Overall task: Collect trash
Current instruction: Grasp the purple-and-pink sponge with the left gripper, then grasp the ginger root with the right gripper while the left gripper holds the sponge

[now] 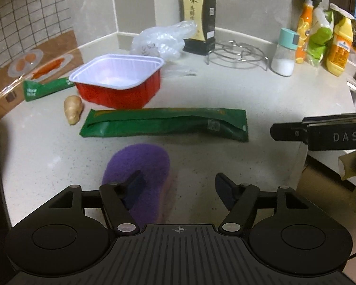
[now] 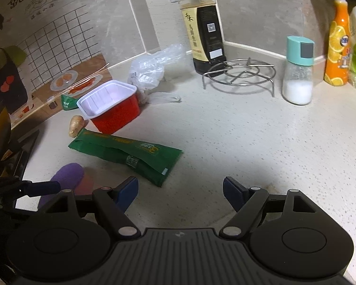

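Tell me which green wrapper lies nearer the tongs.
The long wrapper, lying in front of the red tray; the short wrapper lies behind the tray's left side.

Soy sauce bottle (image 2: 205, 30) stands at twelve o'clock; wire trivet (image 2: 239, 74), salt shaker (image 2: 297, 71) and orange bottle (image 2: 338, 45) toward two o'clock.

We have two cameras, one on each gripper, and both look forward and down at the kitchen counter (image 1: 237, 90) from close above. Our left camera sits low by the purple sponge (image 1: 140, 166) and faces the back wall. Our right camera sits a bit to the right and looks the same way, so the sponge (image 2: 67, 174) is at its left edge. Both views share the long green packet (image 1: 163, 124) (image 2: 125, 154), the red tray (image 1: 117, 83) (image 2: 109, 105), the dark sauce bottle (image 1: 199, 19) (image 2: 203, 30) and the wire stand (image 1: 237, 52) (image 2: 239, 74)
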Tool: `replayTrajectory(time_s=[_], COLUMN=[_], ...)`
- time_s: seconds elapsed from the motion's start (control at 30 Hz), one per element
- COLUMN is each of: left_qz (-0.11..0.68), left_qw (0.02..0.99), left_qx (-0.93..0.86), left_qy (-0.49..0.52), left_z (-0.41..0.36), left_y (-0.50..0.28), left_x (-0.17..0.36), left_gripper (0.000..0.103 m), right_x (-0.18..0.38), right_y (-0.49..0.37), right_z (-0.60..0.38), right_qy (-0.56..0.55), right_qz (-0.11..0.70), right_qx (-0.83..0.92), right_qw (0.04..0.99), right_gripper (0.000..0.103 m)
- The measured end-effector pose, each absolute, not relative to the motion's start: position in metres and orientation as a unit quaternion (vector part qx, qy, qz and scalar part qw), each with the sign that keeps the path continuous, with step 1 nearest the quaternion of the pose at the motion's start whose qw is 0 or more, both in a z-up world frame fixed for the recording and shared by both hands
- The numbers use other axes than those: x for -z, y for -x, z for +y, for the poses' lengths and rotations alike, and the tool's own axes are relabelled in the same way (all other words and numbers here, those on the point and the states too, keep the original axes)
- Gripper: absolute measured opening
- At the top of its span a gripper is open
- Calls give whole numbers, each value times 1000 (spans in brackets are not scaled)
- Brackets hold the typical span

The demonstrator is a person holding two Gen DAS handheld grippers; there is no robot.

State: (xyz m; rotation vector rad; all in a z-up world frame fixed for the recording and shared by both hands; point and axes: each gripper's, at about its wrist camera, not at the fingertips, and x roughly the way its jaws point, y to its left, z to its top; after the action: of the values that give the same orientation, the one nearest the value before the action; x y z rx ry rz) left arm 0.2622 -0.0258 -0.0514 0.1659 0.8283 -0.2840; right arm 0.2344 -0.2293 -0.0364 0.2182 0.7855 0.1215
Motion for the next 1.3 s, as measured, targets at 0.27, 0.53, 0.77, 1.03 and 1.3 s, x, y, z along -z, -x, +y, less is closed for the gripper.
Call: replayTrajectory(time_s=[0.27,0.53,0.77,1.03,1.3], left_qz=[399,386,426,377,376], left_qw=[905,908,893,921,919], left_qx=[105,135,109,102,32], left_qy=[-103,-95,-93,13,110], left_z=[-1,-4,9,44,114], left_y=[-260,-258,-276,-259,-214], left_x=[55,53,66,47,33], left_gripper=[69,85,85,67,67], right_x=[42,41,31,12,3], right_y=[-234,-230,-230,-265,-324], right_z=[-228,-220,-213,-171,-64], right_qy=[-95,-86,-60,23,8], right_qz=[389,389,379,377,378], right_qx=[-56,-69,-104,-167,-242], right_qw=[915,915,918,911,894], right_gripper=[80,80,80,80,66])
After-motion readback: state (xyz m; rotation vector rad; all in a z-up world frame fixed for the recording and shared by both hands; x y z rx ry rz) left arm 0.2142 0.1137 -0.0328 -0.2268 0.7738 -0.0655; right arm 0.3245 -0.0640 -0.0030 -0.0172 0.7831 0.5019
